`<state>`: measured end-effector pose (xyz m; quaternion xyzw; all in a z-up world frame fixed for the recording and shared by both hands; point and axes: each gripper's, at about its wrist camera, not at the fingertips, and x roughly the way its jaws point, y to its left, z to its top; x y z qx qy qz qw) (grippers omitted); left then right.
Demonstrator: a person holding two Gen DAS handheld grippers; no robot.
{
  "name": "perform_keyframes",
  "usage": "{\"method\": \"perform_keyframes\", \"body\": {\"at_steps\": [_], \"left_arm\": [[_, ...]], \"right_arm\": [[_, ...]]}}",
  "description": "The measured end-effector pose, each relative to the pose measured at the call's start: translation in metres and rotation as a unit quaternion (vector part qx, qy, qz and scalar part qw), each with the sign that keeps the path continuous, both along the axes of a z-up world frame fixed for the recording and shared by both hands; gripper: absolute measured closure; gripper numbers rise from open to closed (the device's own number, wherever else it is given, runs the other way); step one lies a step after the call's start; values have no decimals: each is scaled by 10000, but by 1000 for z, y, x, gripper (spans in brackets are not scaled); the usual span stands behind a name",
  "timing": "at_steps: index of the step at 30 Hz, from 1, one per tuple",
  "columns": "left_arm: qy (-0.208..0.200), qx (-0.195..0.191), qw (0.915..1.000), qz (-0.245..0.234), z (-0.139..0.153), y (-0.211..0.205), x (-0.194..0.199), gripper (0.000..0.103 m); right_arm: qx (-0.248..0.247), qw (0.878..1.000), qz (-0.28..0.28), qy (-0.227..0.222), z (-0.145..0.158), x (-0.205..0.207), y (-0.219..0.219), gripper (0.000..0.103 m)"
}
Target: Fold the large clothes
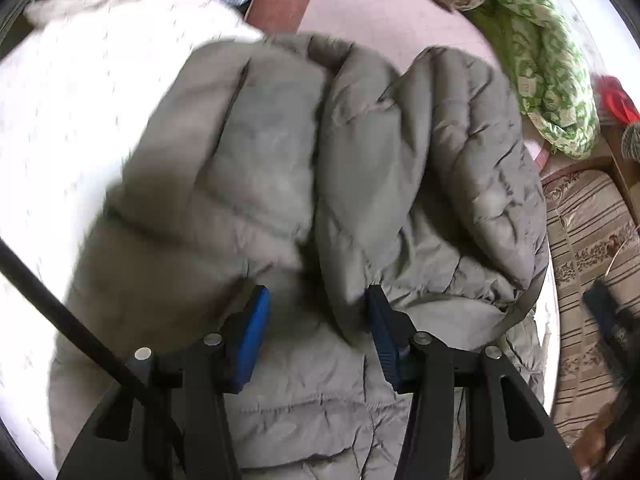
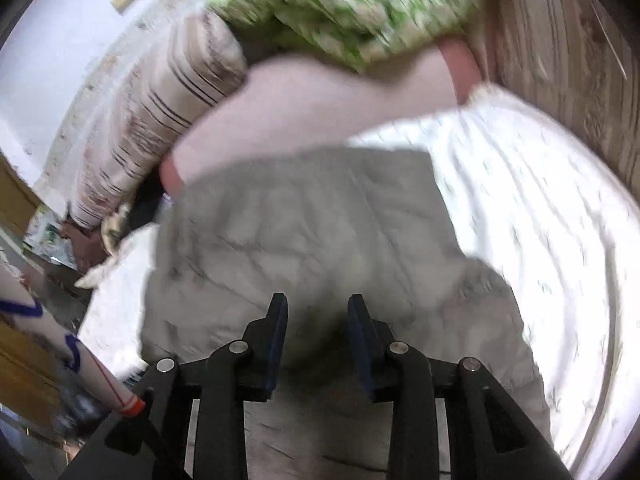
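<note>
A grey-green quilted puffer jacket [image 1: 360, 168] lies bunched on a white sheet [image 1: 80, 120], with a sleeve folded over its body. My left gripper [image 1: 318, 300] is open, its blue pads on either side of a fold of the jacket near the sleeve cuff. In the right wrist view the same jacket [image 2: 304, 224] lies spread flat on the white sheet [image 2: 540, 220]. My right gripper [image 2: 318, 312] is open and empty just above the jacket's near part. The right view is blurred by motion.
A pink sheet [image 1: 380, 12] lies beyond the jacket. A green-patterned quilt [image 1: 552, 80] and striped bedding [image 1: 592, 240] sit at the right. In the right wrist view a striped pillow [image 2: 160, 120] and the green quilt [image 2: 340, 8] lie behind, with a wooden headboard [image 2: 568, 60] at right.
</note>
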<state>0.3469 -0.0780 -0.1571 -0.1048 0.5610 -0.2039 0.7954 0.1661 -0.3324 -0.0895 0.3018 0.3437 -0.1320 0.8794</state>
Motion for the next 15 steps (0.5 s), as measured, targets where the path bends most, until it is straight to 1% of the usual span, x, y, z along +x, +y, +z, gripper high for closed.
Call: {"method": "perform_keyframes", "body": {"at_steps": [1,2,3,4,6,8,10,11,12,14,15], "left_arm": [[5,-39,10000,16,-2,2,-2,55],[-34,-70,10000,16,-1,6,-6,55],[-92,-60,9999,0,0,8,-9,55],[-134,-36,9999,-11,1,9,-12,54],[-172,-30,9998,-15,2,10,-12,54],[-212,-17,9998,-30,1,1,-11,54],[-268,-4,9996,-46,-2,-3,-9,53],[-311,-5,9995,-52,-3,-4,-8,53],[-361,-12,9993,-67,-4,-4,-6,52],[-476,-42,9988,-113,-4,-7,-2,50],[-531,-31,9985,-109,-4,-9,-2,49]], "right_arm": [[21,9999,133,-65,8,10,6,69],[208,9988,401,-176,18,32,13,69],[482,9961,679,-276,21,48,18,69],[875,9905,1007,-337,21,71,22,69],[1473,9777,1431,-430,13,108,25,69],[2169,9572,1861,-451,-6,151,34,69],[2707,9397,2023,-522,-27,179,37,69],[2861,9356,2006,-498,-44,197,39,69],[2925,9358,1919,-425,-56,206,38,69],[3033,9392,1602,-153,-94,225,37,70],[3063,9405,1472,-85,-109,228,34,76]]}}
